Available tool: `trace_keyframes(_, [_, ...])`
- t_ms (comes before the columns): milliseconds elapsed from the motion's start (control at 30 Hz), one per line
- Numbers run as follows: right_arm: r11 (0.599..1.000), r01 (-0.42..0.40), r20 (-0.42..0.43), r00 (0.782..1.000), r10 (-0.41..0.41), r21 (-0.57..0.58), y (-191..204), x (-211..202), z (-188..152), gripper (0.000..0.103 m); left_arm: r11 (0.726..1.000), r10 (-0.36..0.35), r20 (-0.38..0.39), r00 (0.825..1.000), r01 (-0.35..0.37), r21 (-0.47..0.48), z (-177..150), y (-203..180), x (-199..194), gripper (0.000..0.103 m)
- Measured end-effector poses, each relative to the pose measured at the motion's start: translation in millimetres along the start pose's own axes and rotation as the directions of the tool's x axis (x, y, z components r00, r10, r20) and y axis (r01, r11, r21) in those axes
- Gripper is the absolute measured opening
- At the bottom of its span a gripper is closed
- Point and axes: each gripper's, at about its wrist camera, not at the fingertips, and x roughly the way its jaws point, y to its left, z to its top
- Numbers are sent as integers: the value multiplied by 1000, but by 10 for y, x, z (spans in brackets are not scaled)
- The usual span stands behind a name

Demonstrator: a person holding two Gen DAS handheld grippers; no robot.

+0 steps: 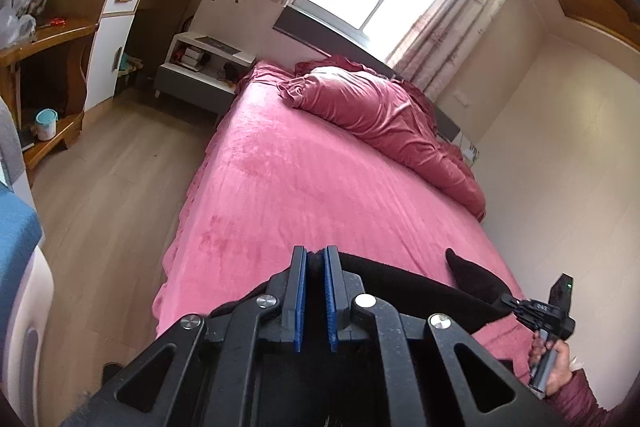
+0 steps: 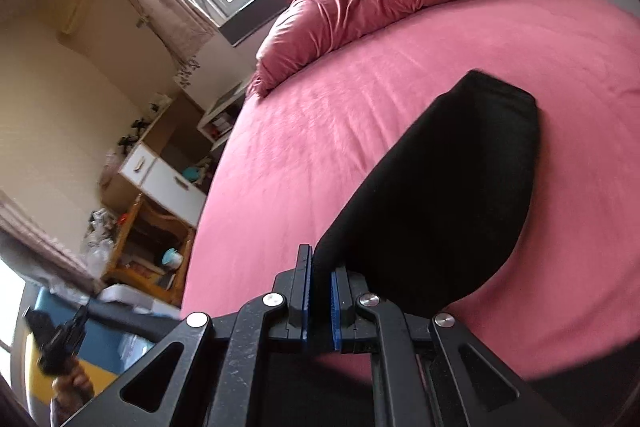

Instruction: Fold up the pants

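Left wrist view: the left gripper (image 1: 315, 254) has its fingers pinching the black pants (image 1: 404, 281), which stretch across the pink bed (image 1: 304, 187). Right gripper (image 2: 320, 261) fingers likewise pinch the pants (image 2: 448, 195), lifted above the bed (image 2: 320, 131).

The pants (image 2: 448, 195) are matt black cloth, soft-looking. The bedsheet (image 1: 304, 187) is fuzzy pink fleece; the duvet (image 1: 376, 107) has a slight sheen. Both grippers are speckled matt black plastic with shiny metal rivets. The floor (image 1: 108, 179) is pale smooth wood.
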Motion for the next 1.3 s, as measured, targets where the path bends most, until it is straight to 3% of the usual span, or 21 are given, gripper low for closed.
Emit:
trace_keyframes(167, [998,-2,-69,998,-2,-55,-25,-258,-741,8,999,33,-31,999,-33,-25,-374,119,-209,8])
trace_keyframes(300, [998,9,-132,991,-17,-62,-70,-236,-1193,8,994,56,-84,995,-63,-90,-749,337,-303,8])
trace_keyframes(500, [998,55,-217,974,-63,-44,-265,-107,-1691,8,978,120,-225,967,-154,-140,-1381,607,-214,8])
trace_keyframes(667, [992,111,-252,960,-124,-68,-320,42,-1843,8,960,113,-243,963,-169,-224,-1602,827,-251,8])
trace_keyframes(967, [992,103,-208,971,-115,-66,-255,-224,-1753,7,968,109,-241,964,-158,-197,-1570,797,-370,8])
trace_keyframes(1133, [988,146,-255,954,-156,-56,-454,-156,-1884,7,947,135,-296,946,-210,-241,-1699,957,-265,9])
trace_keyframes(1300, [980,177,-299,934,-196,-88,-537,61,-1966,7,938,182,-354,917,-270,-217,-1696,969,-248,15])
